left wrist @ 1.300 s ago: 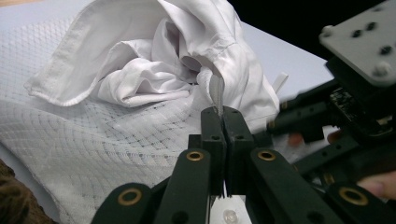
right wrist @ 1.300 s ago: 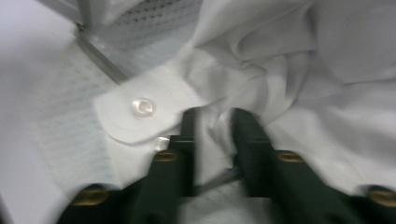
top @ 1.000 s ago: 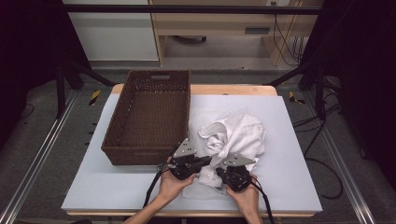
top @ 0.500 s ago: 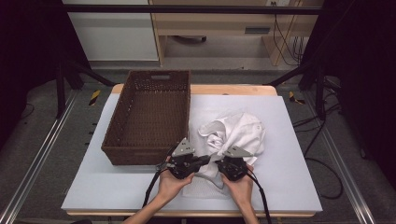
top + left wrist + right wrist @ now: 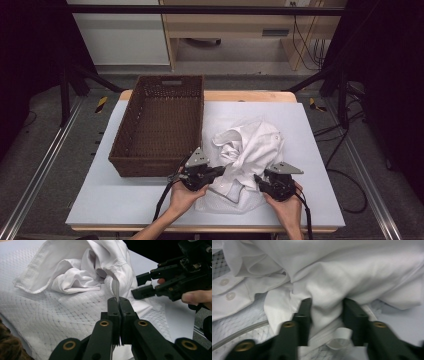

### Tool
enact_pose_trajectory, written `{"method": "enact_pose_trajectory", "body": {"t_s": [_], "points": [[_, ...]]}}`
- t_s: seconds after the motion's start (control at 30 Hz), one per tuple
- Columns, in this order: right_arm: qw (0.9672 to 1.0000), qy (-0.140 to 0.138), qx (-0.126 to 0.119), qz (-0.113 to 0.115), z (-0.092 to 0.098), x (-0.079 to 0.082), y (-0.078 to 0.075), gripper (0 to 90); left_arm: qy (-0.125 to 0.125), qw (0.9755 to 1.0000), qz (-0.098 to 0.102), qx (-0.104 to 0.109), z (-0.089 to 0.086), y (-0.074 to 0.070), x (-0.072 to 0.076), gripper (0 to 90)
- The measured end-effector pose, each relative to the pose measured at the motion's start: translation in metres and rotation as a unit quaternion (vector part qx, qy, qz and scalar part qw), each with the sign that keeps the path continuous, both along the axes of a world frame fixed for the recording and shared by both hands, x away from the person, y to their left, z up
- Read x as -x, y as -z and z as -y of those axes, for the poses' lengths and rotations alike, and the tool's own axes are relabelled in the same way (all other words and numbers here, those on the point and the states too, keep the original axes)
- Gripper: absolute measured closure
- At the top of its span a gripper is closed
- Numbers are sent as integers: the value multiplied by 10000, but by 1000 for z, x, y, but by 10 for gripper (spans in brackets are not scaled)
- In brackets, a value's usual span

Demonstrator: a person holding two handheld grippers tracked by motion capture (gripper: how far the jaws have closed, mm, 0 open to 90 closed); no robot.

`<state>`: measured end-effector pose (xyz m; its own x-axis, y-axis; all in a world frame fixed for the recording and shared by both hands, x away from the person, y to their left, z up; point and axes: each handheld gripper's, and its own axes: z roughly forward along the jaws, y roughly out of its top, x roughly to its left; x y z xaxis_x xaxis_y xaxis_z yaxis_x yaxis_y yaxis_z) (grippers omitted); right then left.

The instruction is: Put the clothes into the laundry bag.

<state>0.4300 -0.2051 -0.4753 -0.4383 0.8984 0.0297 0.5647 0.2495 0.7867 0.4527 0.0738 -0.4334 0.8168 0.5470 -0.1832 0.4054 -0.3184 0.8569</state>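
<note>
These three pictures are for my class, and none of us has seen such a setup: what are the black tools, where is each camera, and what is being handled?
A person sits at a white table with a two-jaw gripper in each hand. One camera looks down from above; one rides on each gripper. On the table lie a brown woven basket and a crumpled white shirt. The left gripper is shut on a fold of the shirt. The right gripper has just been opening, with cloth between its jaws.

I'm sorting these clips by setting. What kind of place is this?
Probably a lab recording station, not a home: a white-topped table ringed by dark curtains, metal floor rails, loose cables. A white shirt and wicker basket sit staged on it.
</note>
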Motion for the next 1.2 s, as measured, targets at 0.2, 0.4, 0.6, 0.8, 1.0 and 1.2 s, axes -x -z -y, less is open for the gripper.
{"method": "enact_pose_trajectory", "body": {"t_s": [0.2,0.4,0.6,0.8,1.0,1.2], "points": [[9996,-23,35,294,5,5,-15,890,7,10000,-12,-11,2,1,0,884],[9953,-439,-295,806,-10,15,-41,893,-47,10000,-57,63,0,0,-2,884],[9881,-1200,-699,663,-49,14,-34,892,-104,9998,-129,142,-2,0,-4,884],[9900,-1234,-608,317,-71,4,-10,891,-109,9995,-97,295,3,-5,-3,885],[9950,-941,-339,48,-66,-5,3,891,4,9981,-112,598,5,-5,-2,886],[9968,-536,58,588,-69,-12,11,885,-46,9998,54,167,7,-13,0,885]]}}
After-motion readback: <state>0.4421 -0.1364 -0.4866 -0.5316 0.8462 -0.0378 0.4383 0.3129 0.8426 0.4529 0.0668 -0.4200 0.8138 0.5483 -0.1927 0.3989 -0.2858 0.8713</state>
